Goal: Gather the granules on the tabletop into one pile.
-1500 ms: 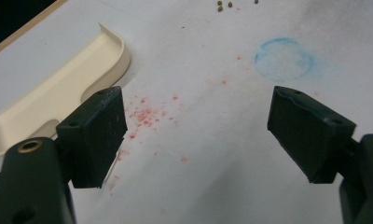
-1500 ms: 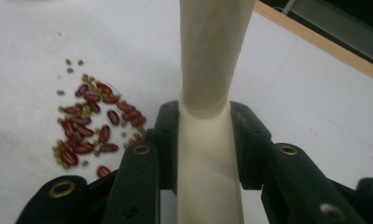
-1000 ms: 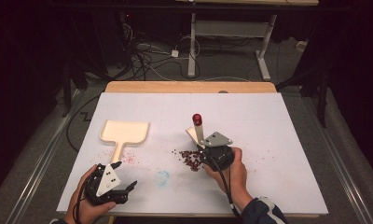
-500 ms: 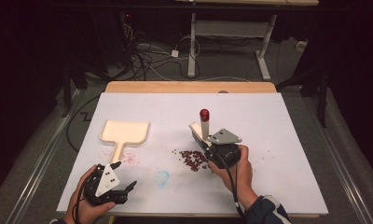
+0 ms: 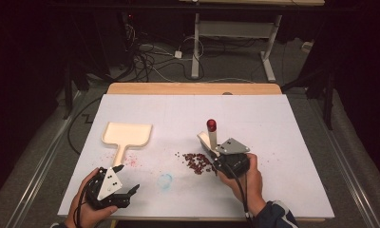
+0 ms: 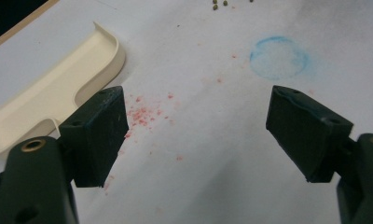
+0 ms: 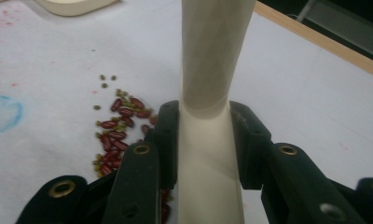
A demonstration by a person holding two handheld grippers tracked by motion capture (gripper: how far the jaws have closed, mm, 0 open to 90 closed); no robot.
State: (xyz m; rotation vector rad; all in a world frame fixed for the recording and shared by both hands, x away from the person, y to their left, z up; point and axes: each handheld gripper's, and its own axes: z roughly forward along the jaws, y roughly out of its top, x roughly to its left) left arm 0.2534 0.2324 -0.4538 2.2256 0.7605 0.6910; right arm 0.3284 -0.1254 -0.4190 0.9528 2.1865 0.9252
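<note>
A cream dustpan (image 5: pixel 128 134) (image 6: pixel 49 98) lies on the white table sheet at the left, its handle toward me. A small pile of dark red and green beans (image 5: pixel 196 161) (image 7: pixel 117 126) lies near the middle. My right gripper (image 5: pixel 216 153) (image 7: pixel 205 140) is shut on the cream handle of a red-tipped tool (image 5: pixel 212 135) (image 7: pixel 212 56), which stands nearly upright just right of the beans. My left gripper (image 5: pixel 128 178) (image 6: pixel 217 135) rests open near the front left edge, with nothing between its jaws, just short of the dustpan's handle.
A blue ring stain (image 5: pixel 165 181) (image 6: pixel 280 57) and pink specks (image 5: pixel 131 160) (image 6: pixel 145 114) mark the sheet (image 5: pixel 283 137). A wooden table edge (image 5: pixel 193 88) runs along the back. Cables and desk legs lie on the floor beyond.
My right gripper has shifted the red-tipped tool a little to the right beside the beans. The left gripper has stayed put.
</note>
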